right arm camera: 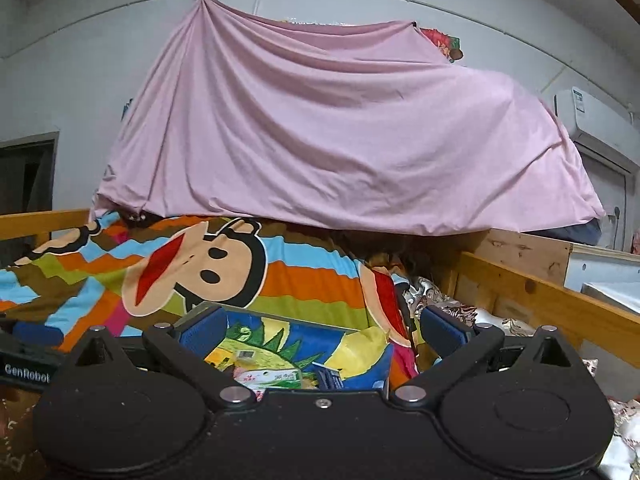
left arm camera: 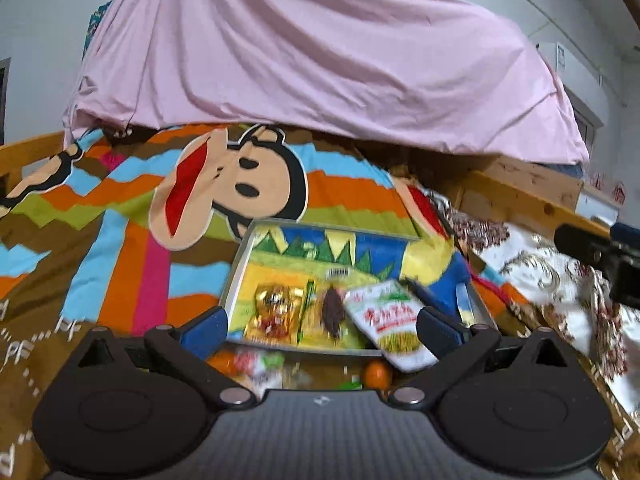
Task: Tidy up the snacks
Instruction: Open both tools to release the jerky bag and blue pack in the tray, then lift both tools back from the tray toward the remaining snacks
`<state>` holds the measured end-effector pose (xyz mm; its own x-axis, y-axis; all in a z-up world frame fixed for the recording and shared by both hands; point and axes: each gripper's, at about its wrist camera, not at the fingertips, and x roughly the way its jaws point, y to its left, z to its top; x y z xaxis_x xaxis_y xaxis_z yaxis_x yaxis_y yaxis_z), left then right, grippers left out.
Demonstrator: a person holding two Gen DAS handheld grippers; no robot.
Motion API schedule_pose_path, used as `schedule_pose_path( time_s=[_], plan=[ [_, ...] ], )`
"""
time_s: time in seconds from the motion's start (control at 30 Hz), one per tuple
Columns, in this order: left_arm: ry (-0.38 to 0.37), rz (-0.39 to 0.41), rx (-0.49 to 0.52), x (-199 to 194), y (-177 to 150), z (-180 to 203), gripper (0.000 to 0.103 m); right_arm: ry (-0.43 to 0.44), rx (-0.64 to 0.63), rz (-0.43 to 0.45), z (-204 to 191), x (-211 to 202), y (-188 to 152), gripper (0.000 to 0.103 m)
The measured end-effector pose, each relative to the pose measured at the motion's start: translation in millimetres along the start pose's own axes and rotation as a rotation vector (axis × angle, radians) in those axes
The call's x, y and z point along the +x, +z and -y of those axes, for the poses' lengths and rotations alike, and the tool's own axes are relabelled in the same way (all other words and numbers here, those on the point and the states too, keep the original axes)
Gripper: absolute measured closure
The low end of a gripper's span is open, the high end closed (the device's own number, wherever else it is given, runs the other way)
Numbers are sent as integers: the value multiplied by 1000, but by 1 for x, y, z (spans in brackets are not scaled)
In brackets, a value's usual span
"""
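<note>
A colourful printed box (left arm camera: 320,252) lies open on the bed. In it lie a gold snack pack (left arm camera: 274,310), a dark brown snack (left arm camera: 333,312) and a white and green packet (left arm camera: 390,326) that leans over its near right edge. My left gripper (left arm camera: 320,324) is open and empty just in front of the box. Loose snacks, one an orange round one (left arm camera: 378,374), lie below its jaws. My right gripper (right arm camera: 322,330) is open and empty, low over the same box (right arm camera: 304,344), where the white and green packet (right arm camera: 268,378) shows.
The bed has a striped cartoon monkey blanket (left arm camera: 132,216) and a floral quilt (left arm camera: 552,280) to the right. A pink sheet (left arm camera: 320,60) hangs behind. A wooden bed rail (right arm camera: 552,300) runs along the right. The right gripper's body (left arm camera: 600,256) shows at the far right.
</note>
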<state>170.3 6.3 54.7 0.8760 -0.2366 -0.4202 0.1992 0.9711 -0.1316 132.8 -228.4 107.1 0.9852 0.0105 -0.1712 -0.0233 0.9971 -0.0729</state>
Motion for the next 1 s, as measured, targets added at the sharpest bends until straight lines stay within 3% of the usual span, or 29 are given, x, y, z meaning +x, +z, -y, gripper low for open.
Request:
schedule_pose_path(
  time_s=[0.47, 1.0],
  plan=[
    [47, -48, 50, -62, -30, 14, 0, 83, -14, -9, -13, -68, -8, 1],
    [97, -176, 30, -68, -70, 8, 0, 185, -55, -134, -34, -90, -40, 1]
  ],
)
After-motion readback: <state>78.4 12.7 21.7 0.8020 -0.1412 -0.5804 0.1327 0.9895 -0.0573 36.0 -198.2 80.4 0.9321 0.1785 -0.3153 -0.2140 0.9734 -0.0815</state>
